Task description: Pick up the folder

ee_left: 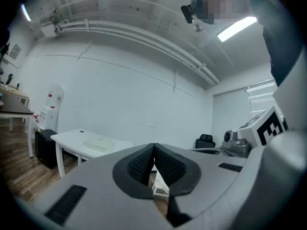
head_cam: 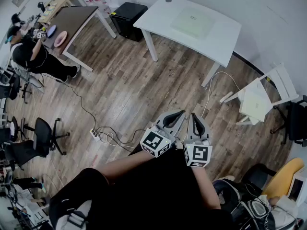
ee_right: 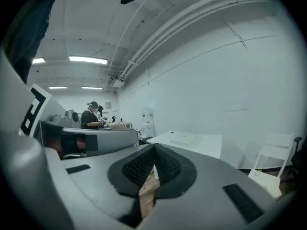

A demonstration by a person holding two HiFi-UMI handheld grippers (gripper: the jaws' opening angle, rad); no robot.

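Left fingers: we see the two ribbed black pads (ee_left: pixel 139 166) pressed together at their tips, with nothing between them.
Right fingers: here too the ribbed pads (ee_right: pixel 168 166) meet at the tip and hold nothing.
Left gripper: we find the left gripper (ee_left: pixel 154 146) held about level in front of the person's body, above the floor, pointing toward the far wall.
Right gripper: the right gripper (ee_right: pixel 154 146) sits just to the right of the left one, close beside it, and tips slightly downward.
Arms: two bare forearms (head_cam: pixel 124 163) reach out from a black top at the near edge of the head view.
Folder: we see the folder (head_cam: pixel 193 23), pale and flat, lying on the white table (head_cam: pixel 158 16) at the far side of the room, well apart from both grippers.
White table: it stands by the far wall on white legs, and the folder lies toward its right half.
Beside the table: a black cabinet (head_cam: pixel 127 16) stands to the left and a white chair (head_cam: pixel 261 97) to the right.
Floor: wooden planks (head_cam: pixel 124 80) carry a power strip (head_cam: pixel 96 135) with looping cables, near and to the left of the grippers.
Far left: a person in black (head_cam: pixel 29 56) is at a dark table (head_cam: pixel 76 16) that bears a pink round dish (head_cam: pixel 61 38).
Near left: a black office chair (head_cam: pixel 41 138) stands by the edge.
Near right: we see a yellow chair (head_cam: pixel 283 174).
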